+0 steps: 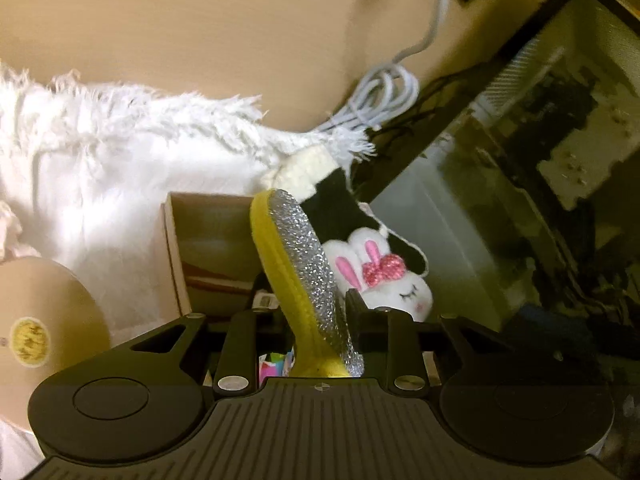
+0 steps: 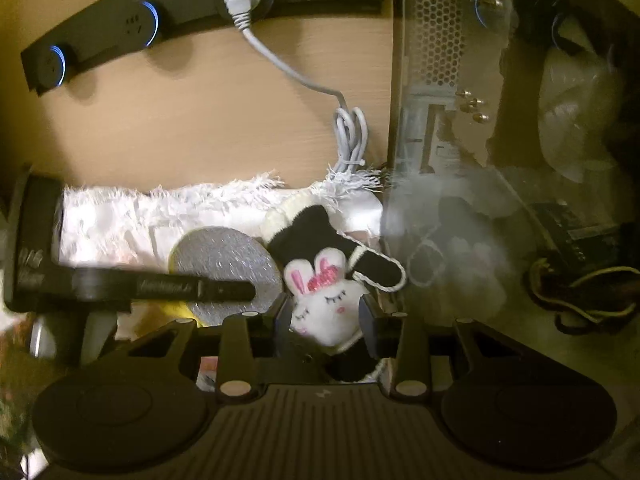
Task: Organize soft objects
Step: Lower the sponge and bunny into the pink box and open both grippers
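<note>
The bunny glove (image 2: pixel 326 300) sits between your right gripper (image 2: pixel 326 312) pads, which look clamped on its face. Your left gripper (image 1: pixel 308 308) is pinching the yellow sponge (image 1: pixel 296 272) upright beside the cardboard box (image 1: pixel 200 248), probably for dropping in.

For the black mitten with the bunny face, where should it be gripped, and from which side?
Probably best at the padded bunny face, the thickest and softest part, coming in from the fingertip end with one pad on each cheek. That is where the right tool already brackets it. The mitten lies flat with its cuff towards the white fringed cloth and its thumb sticking out sideways, so those thin parts offer less to pinch.
</note>
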Tool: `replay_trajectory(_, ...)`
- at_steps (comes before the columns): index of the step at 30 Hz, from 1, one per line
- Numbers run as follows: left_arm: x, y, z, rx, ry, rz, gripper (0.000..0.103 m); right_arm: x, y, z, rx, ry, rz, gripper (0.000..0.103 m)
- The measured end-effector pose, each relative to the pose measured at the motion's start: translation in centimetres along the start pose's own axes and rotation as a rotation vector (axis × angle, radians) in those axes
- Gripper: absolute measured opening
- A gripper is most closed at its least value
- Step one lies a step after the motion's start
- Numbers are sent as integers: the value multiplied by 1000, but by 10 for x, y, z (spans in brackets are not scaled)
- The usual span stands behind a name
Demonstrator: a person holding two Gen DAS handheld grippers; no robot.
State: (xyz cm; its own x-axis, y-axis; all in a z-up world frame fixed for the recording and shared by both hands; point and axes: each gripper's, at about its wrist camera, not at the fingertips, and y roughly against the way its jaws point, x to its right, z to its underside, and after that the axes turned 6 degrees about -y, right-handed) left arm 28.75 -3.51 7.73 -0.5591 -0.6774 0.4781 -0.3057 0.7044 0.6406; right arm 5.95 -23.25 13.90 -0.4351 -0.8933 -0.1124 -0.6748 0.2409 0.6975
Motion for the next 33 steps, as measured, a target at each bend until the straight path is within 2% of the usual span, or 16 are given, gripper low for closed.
replay_trajectory(2, 2, 8, 3, 11, -35, 12, 29, -3, -4, -8, 0, -43, -54, 37)
replay_trajectory(5, 11, 16, 7, 6, -142, -5, 29, -7, -10, -22, -5, -104, -116, 37)
replay_trajectory(7, 19, 22, 13, 3, -211, -42, 29, -11, -7, -27, 14, -102, -124, 37)
replay_trajectory(9, 25, 35, 18, 54, -250, -80, 29, -16, -4, -27, 29, -68, -118, 39)
replay_trajectory(12, 23, 58, 17, 136, -216, -88, 29, -19, -8, -23, 17, -36, -114, 40)
replay_trajectory(14, 18, 68, 16, 165, -177, -100, 24, -18, -11, -19, 4, -48, -109, 40)
replay_trajectory(17, 9, 63, 12, 139, -130, -153, 21, -13, -10, -14, -7, -66, -107, 40)
replay_trajectory(22, -1, 25, 11, 75, -100, -216, 21, -8, -7, 0, -17, -41, -59, 40)
replay_trajectory(27, -2, -6, 9, 23, -128, -215, 25, -1, -7, 6, -29, -50, -43, 40)
replay_trajectory(31, -5, 3, 5, 16, -112, -202, 25, -9, -18, -1, -25, -53, -43, 41)
replay_trajectory(33, -6, 12, 5, 13, -113, -206, 25, -20, -38, -12, -43, -65, -93, 41)
